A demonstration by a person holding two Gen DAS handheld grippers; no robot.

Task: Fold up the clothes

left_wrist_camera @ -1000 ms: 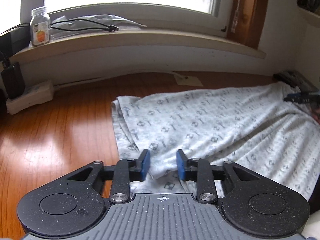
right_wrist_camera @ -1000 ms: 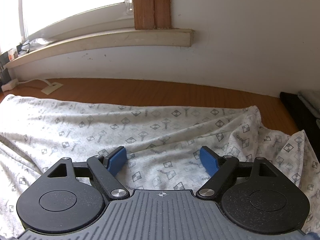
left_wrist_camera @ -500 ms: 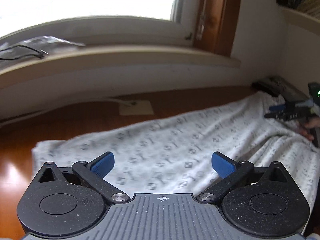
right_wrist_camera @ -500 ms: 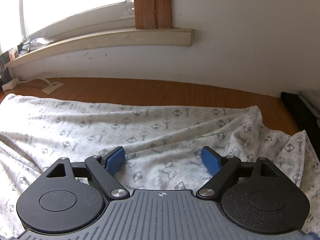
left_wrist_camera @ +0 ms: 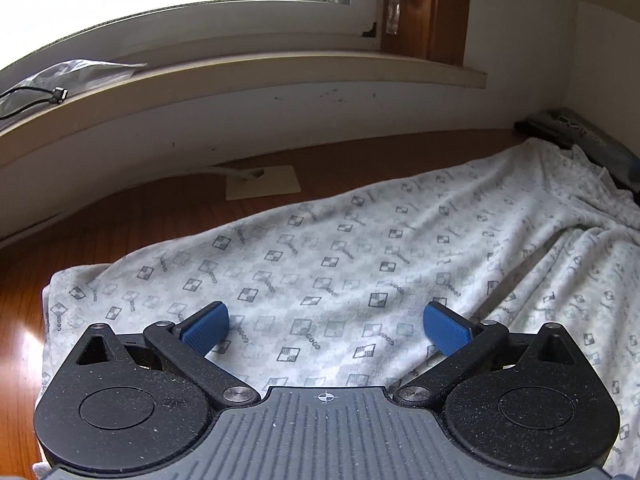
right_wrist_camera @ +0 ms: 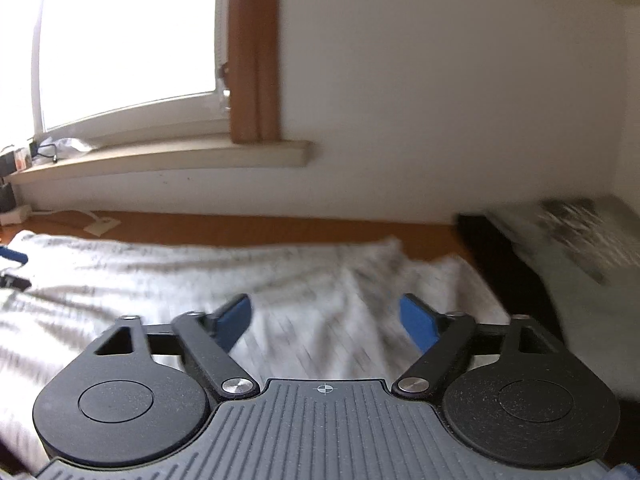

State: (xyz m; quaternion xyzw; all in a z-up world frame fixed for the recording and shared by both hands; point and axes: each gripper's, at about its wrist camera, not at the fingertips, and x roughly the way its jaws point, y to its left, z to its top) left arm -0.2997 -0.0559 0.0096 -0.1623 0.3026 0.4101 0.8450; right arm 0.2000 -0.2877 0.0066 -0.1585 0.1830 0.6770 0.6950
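The patterned white garment (left_wrist_camera: 360, 256) lies spread flat on the wooden bench (left_wrist_camera: 120, 224) below the windowsill (left_wrist_camera: 240, 76). The left gripper (left_wrist_camera: 326, 326) hangs over the garment, jaws spread wide and pinching nothing. The right gripper (right_wrist_camera: 326, 318) is over the same cloth in a blurred view; its jaws are closing, with nothing clamped between them.

Printed garment (left_wrist_camera: 328, 248) was soft matt cotton-like cloth; floor (left_wrist_camera: 132, 216) glossy varnished wood; left gripper (left_wrist_camera: 326, 326) matt speckled black plastic, ribbed blue pads (left_wrist_camera: 204, 326).
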